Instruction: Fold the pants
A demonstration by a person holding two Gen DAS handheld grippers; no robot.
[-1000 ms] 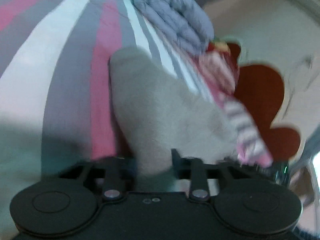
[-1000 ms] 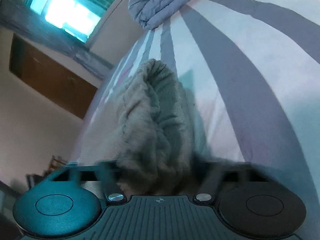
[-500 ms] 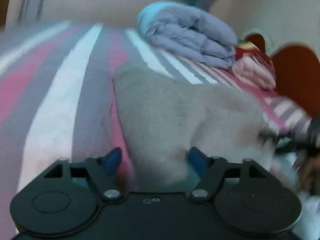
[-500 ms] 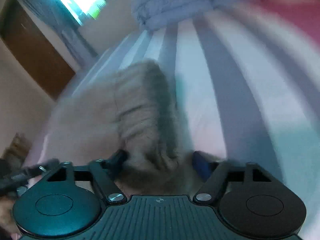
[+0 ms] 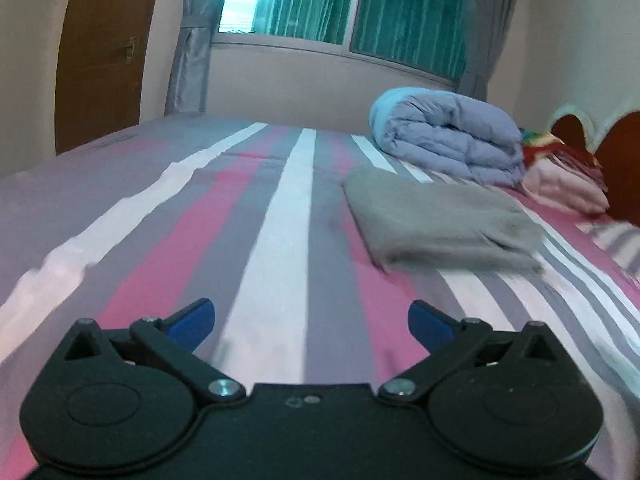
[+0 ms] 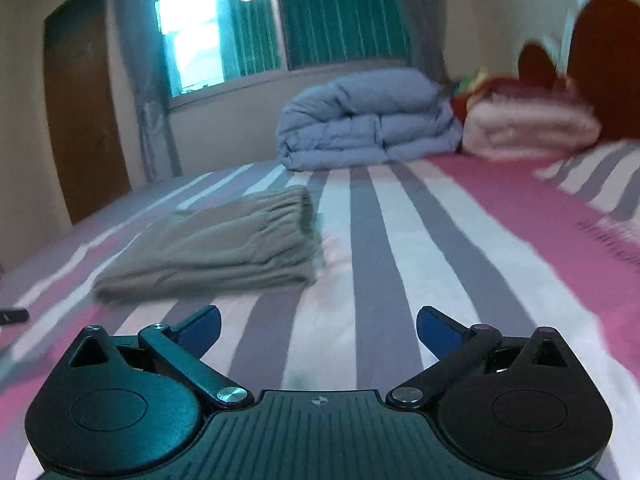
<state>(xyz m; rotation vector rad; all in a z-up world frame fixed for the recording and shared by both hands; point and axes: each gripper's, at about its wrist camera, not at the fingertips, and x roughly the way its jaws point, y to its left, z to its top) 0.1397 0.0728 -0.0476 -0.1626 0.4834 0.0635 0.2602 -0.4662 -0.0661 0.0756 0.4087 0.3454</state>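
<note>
The grey-beige pants [image 5: 440, 220] lie folded in a flat rectangular stack on the striped bed [image 5: 280, 240]. In the right wrist view the pants [image 6: 224, 240] show their elastic waistband at the right end. My left gripper [image 5: 311, 322] is open and empty, pulled back from the pants, which lie ahead to its right. My right gripper [image 6: 318, 328] is open and empty, with the pants ahead to its left.
A folded blue-grey duvet [image 5: 448, 136] and a pink folded blanket [image 5: 568, 188] sit at the bed's far end by a red-brown headboard [image 5: 616, 160]. A window with green curtains [image 5: 360, 4] and a wooden door [image 5: 100, 52] are behind. A dark object [image 6: 12, 315] shows at the right wrist view's left edge.
Both grippers opened, let go of the pants and drew back. The pants now lie folded flat on the bed, apart from both grippers.
</note>
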